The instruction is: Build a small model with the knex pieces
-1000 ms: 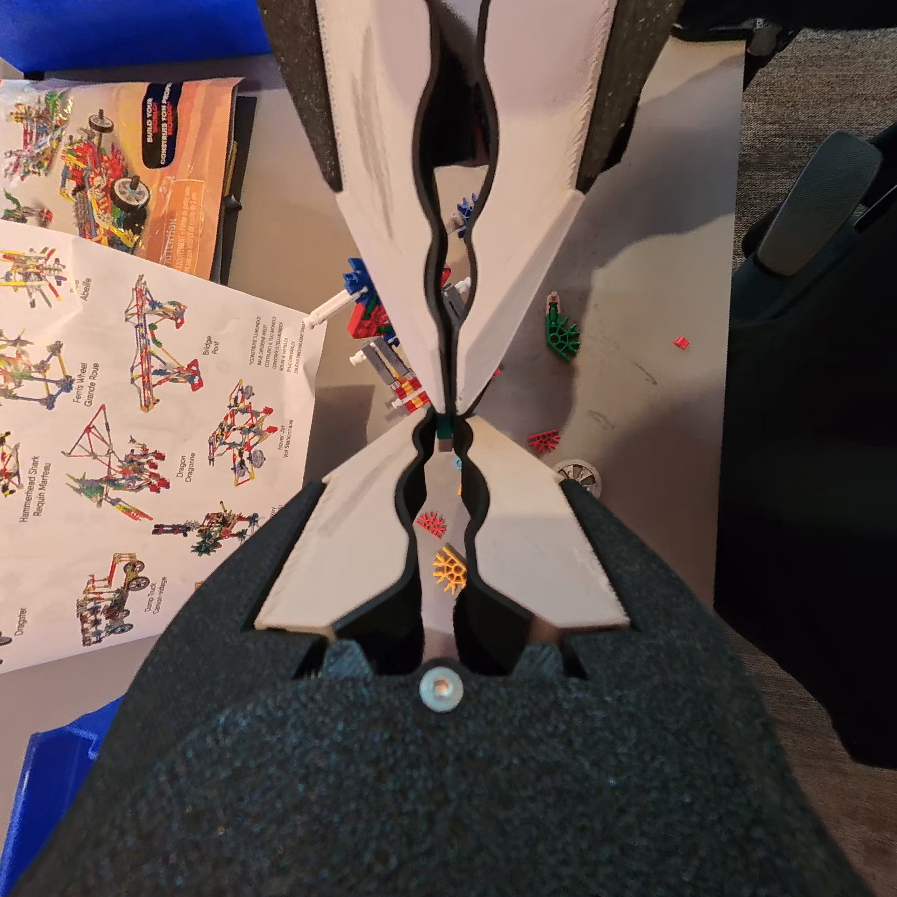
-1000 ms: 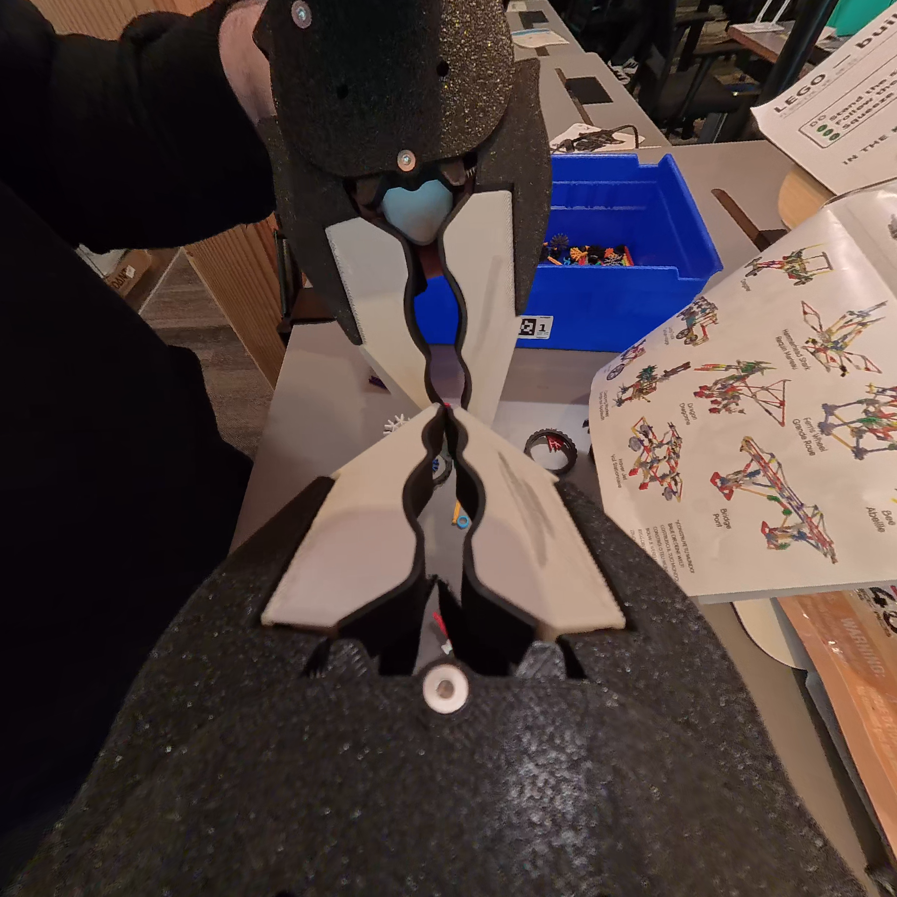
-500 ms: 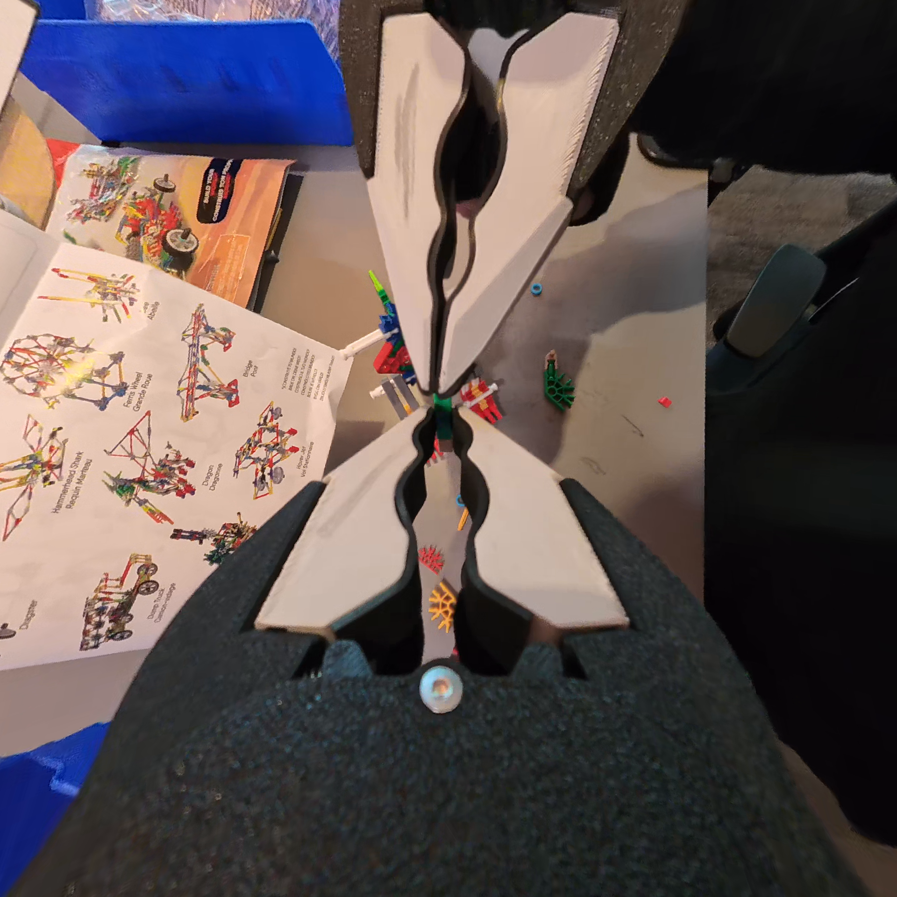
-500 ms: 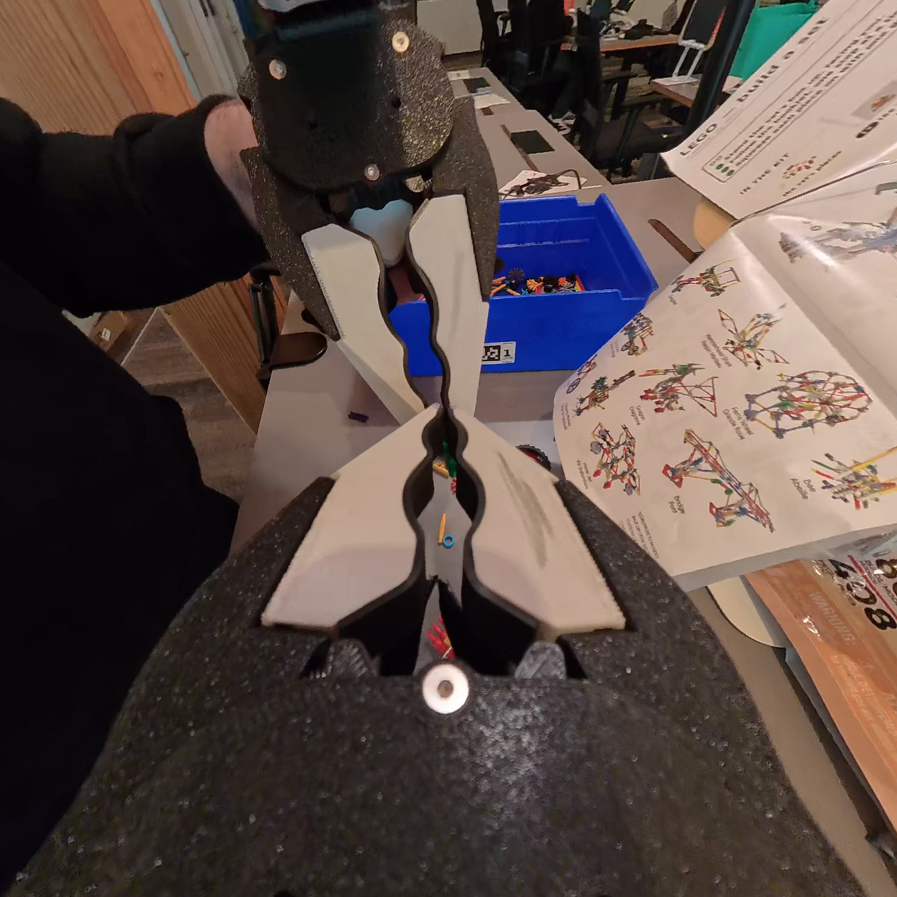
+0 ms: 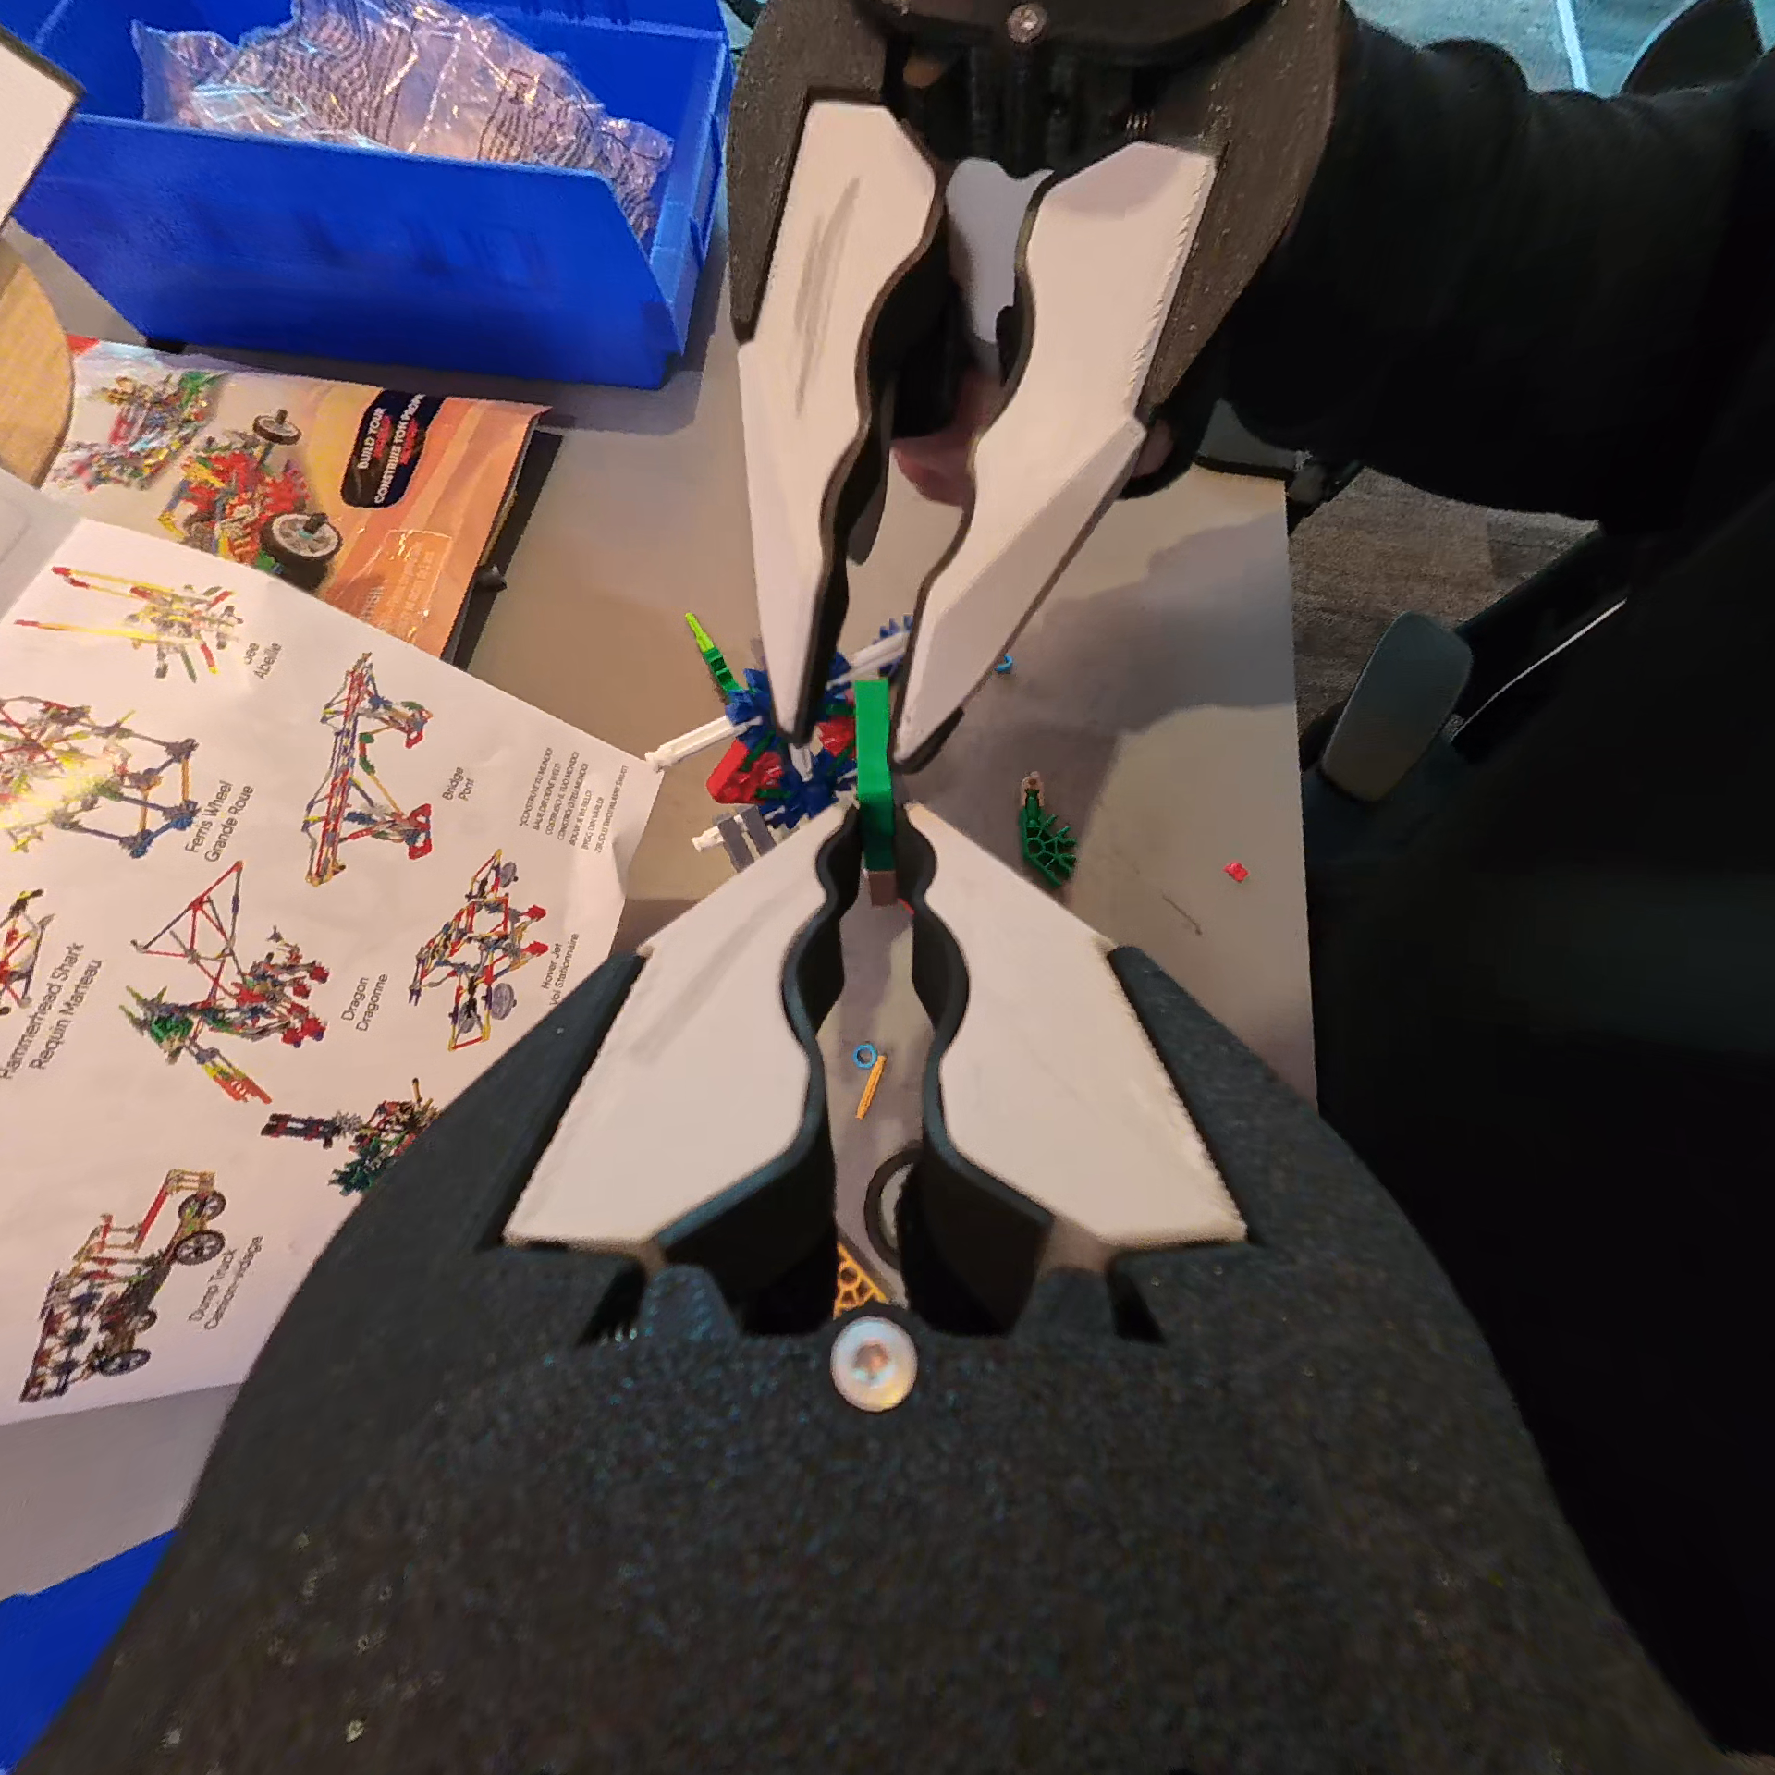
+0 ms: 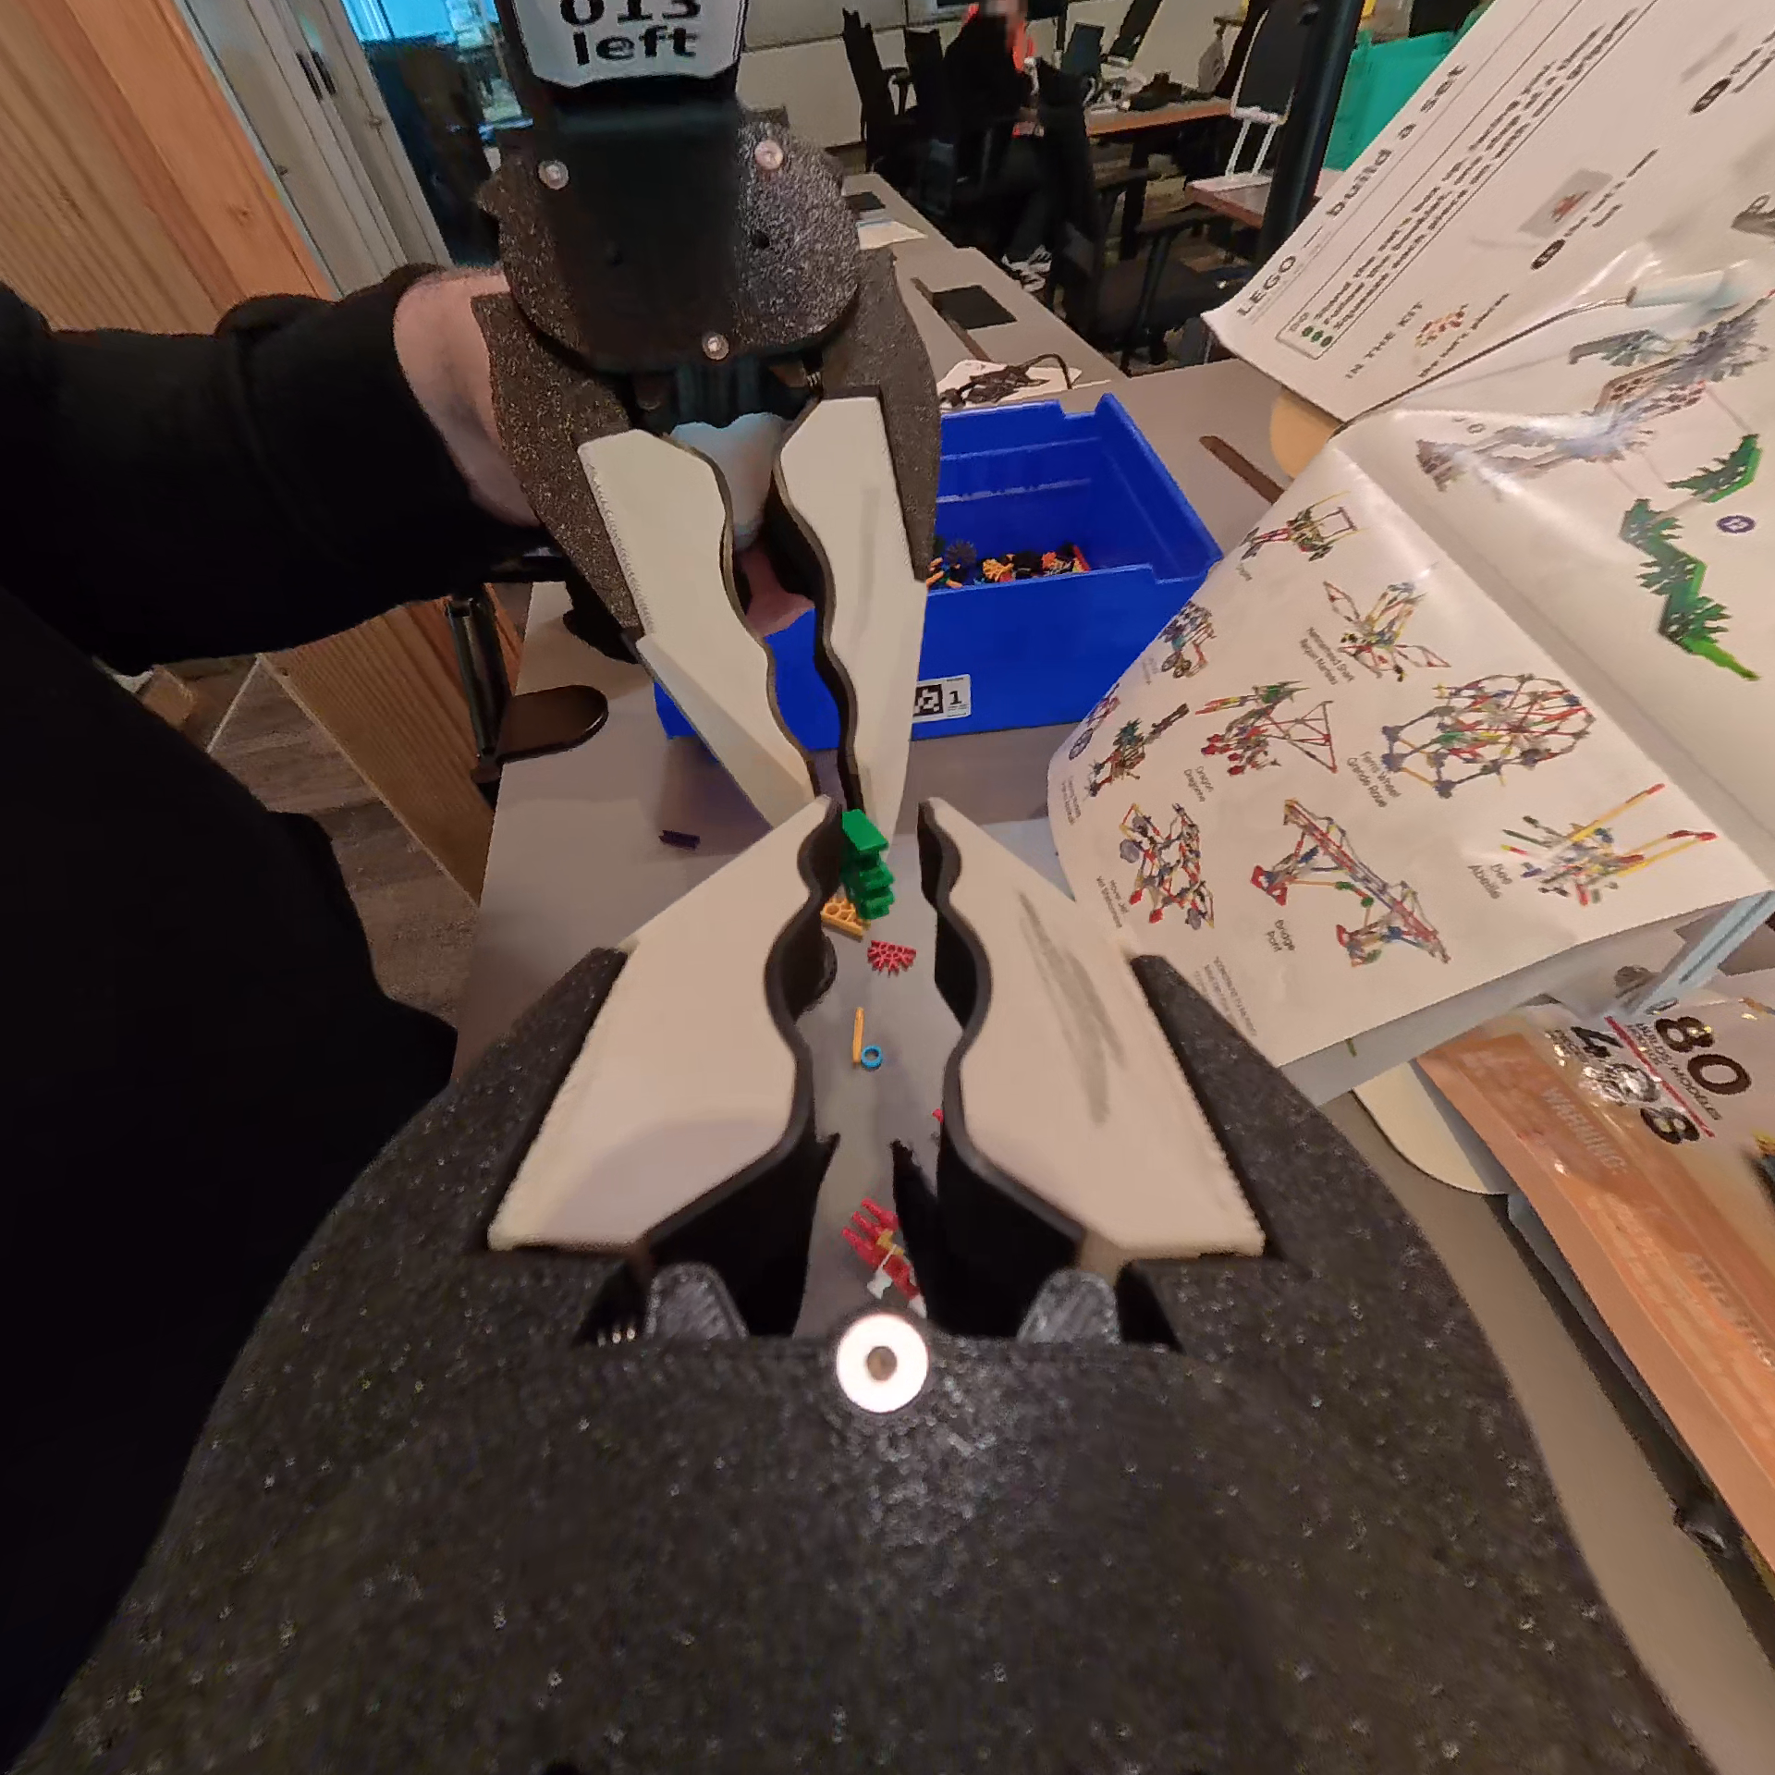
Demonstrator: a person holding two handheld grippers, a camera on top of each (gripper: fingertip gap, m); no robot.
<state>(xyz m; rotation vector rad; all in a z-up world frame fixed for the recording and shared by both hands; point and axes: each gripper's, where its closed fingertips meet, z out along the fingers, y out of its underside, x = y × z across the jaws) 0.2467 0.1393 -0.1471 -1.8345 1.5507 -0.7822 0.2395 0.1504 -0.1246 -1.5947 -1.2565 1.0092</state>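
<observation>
Green piece (image 5: 872, 759): pinched upright at its lower end by the left gripper (image 5: 876, 845).
Right gripper (image 6: 874, 816): parted, fingertips flanking the piece, gripping nothing.
Bench (image 5: 1133, 615): loose pieces scattered below.

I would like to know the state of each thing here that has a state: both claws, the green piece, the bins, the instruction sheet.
Left claw: shut on the green piece.
Right claw: open, fingers apart on either side of the green piece.
Green piece: held above the table, upright.
Blue bin with plastic bags: open-topped, holding bags.
Blue bin with small parts: open-topped, partly filled.
Instruction sheet: unfolded, flat.
</observation>
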